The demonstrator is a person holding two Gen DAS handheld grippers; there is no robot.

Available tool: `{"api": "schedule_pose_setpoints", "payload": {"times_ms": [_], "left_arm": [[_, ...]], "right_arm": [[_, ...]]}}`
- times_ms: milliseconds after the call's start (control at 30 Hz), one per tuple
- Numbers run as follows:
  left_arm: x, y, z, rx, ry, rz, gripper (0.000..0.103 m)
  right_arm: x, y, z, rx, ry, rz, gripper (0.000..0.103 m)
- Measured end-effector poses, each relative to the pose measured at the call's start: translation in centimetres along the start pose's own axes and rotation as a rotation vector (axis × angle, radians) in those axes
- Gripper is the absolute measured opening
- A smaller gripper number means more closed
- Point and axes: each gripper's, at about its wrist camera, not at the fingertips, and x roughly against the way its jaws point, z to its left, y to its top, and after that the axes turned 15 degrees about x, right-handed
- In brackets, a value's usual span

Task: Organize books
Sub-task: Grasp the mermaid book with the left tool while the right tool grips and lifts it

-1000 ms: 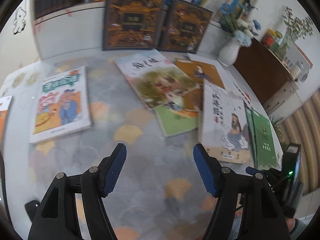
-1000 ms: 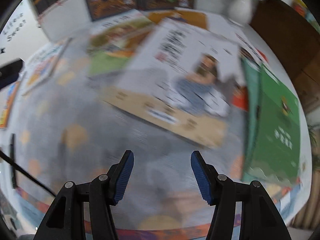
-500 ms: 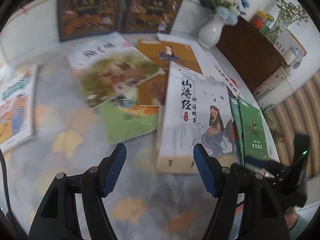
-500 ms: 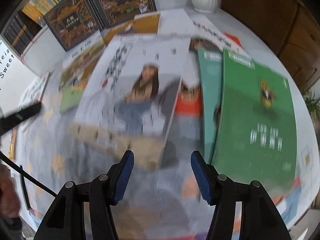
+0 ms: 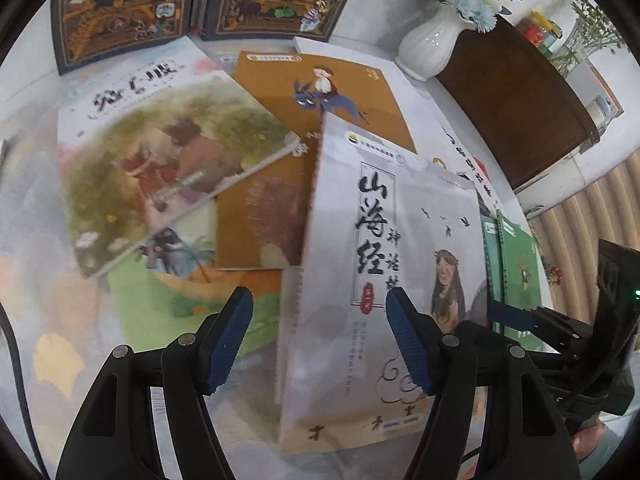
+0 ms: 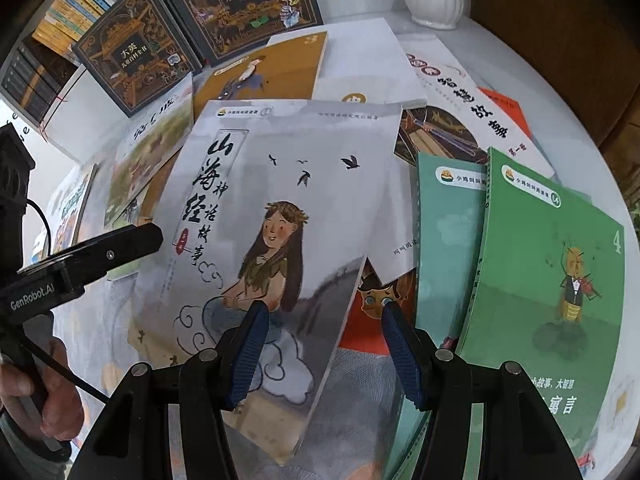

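A grey-white book with a long-haired girl on its cover lies on top of several overlapping books on the table. My left gripper hangs open above its left edge, with nothing between the pads. My right gripper is open too and hovers over the same book's lower right corner, where an orange-red book peeks out underneath. Whether either gripper touches the cover I cannot tell. Two green books lie just to the right. A finger of my left gripper shows at the left.
An ochre book, a painted-cover book and a light green one lie to the left. Two dark encyclopedias lean at the back. A white vase stands by a brown cabinet. A person's hand holds the left gripper.
Both grippers have travelled across the table and come in over the grey-white book, which now fills both views. The jaws stand as wide as before.
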Motion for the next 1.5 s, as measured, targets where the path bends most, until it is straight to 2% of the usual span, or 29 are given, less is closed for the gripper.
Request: {"api": "schedule_pose_setpoints", "payload": {"times_ms": [100,233,433,567,667,733,833,1000,1100,1133,1233,1300,1333,1367,1433,1500], "left_arm": [[-0.5,-0.3,-0.2,0.009,-0.022,0.02,0.067],[-0.3,-0.9,-0.5,0.02,-0.044,0.028,0.067],[2.2,-3.6,1.3,0.092,-0.126,0.046,0.067],[3.7,-7.9,3.4,0.152,-0.135,0.068,0.067],[4.7,-11.2,5.4,0.22,-0.118,0.068,0.067],[5.4,-12.5,6.1,0.248,-0.099,0.057,0.067],[5.6,-14.1,6.8,0.278,-0.088,0.066,0.067],[5.4,-15.3,5.7,0.255,-0.096,0.047,0.067],[5.6,-15.5,5.3,0.286,-0.154,0.038,0.067],[6.2,-15.6,5.3,0.297,-0.193,0.021,0.067],[8.3,-15.6,5.7,0.363,-0.384,-0.015,0.067],[9.1,-15.4,5.7,0.381,-0.462,-0.028,0.067],[9.2,-15.2,5.4,0.381,-0.47,-0.034,0.067],[9.1,-15.2,5.3,0.378,-0.457,-0.036,0.064],[8.1,-15.1,4.9,0.364,-0.38,-0.03,0.054],[7.1,-15.4,5.2,0.367,-0.299,-0.013,0.037]], "right_arm": [[-0.3,0.1,0.1,0.018,0.02,0.001,0.057],[-0.5,0.4,0.9,0.063,0.091,0.013,0.055],[0.7,-0.7,2.3,0.139,0.13,0.003,0.053],[0.9,-2.1,3.7,0.186,0.192,0.024,0.052],[0.3,-3.6,4.9,0.202,0.225,0.054,0.045],[-0.2,-4.9,5.2,0.193,0.248,0.09,0.045],[0.2,-6.7,5.2,0.202,0.242,0.097,0.045],[0.4,-8.1,5.2,0.197,0.271,0.093,0.045],[0.6,-8.3,5.3,0.198,0.292,0.086,0.045],[0.6,-8.2,5.2,0.194,0.296,0.086,0.045],[0.4,-8.6,4.2,0.15,0.345,0.081,0.045],[0.3,-8.7,3.4,0.11,0.386,0.08,0.045],[0.3,-8.8,3.2,0.102,0.396,0.08,0.045],[0.2,-8.8,3.1,0.093,0.407,0.08,0.045],[0.2,-8.9,3.0,0.084,0.415,0.078,0.045],[0.3,-9.1,2.9,0.087,0.417,0.077,0.045]]}}
